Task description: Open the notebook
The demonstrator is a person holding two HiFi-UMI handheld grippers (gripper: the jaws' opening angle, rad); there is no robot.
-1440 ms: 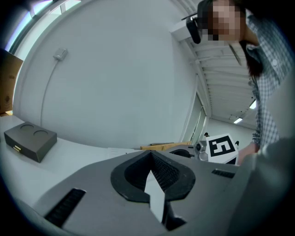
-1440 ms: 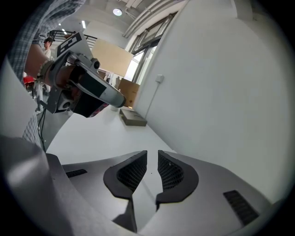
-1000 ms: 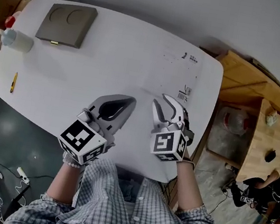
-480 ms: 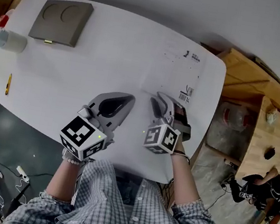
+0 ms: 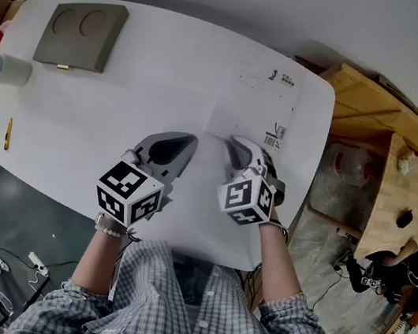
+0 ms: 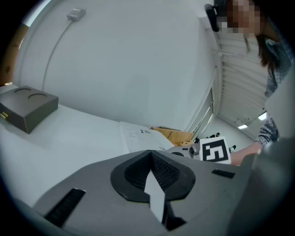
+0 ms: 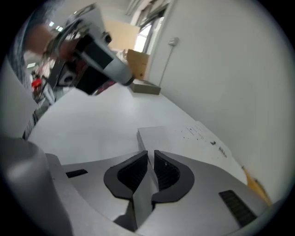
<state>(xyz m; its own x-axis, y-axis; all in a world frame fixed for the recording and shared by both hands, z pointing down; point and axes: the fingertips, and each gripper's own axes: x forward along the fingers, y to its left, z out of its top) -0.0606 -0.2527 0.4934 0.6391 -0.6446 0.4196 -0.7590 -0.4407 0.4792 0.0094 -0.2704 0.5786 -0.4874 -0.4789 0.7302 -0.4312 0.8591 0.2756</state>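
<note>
The white notebook (image 5: 256, 103) lies closed and flat on the white table (image 5: 105, 120), with a barcode near its right edge. My right gripper (image 5: 237, 145) is at the notebook's near edge. In the right gripper view its jaws (image 7: 150, 154) have just been closing, and the notebook's (image 7: 184, 136) edge sits in the thin gap between the pads. My left gripper (image 5: 189, 141) is low over the table just left of the notebook. It is shut with nothing in it, as the left gripper view (image 6: 151, 154) shows.
A grey box (image 5: 81, 32) stands at the table's far left corner. A white bottle (image 5: 2, 68) and a yellow pen (image 5: 8, 132) lie along the left edge. Wooden furniture (image 5: 380, 152) stands to the right of the table. Another person is off to the right.
Both grippers have sunk toward the table. The right gripper's jaws, open a second ago, have narrowed onto the notebook's near edge. The left gripper stays shut.
</note>
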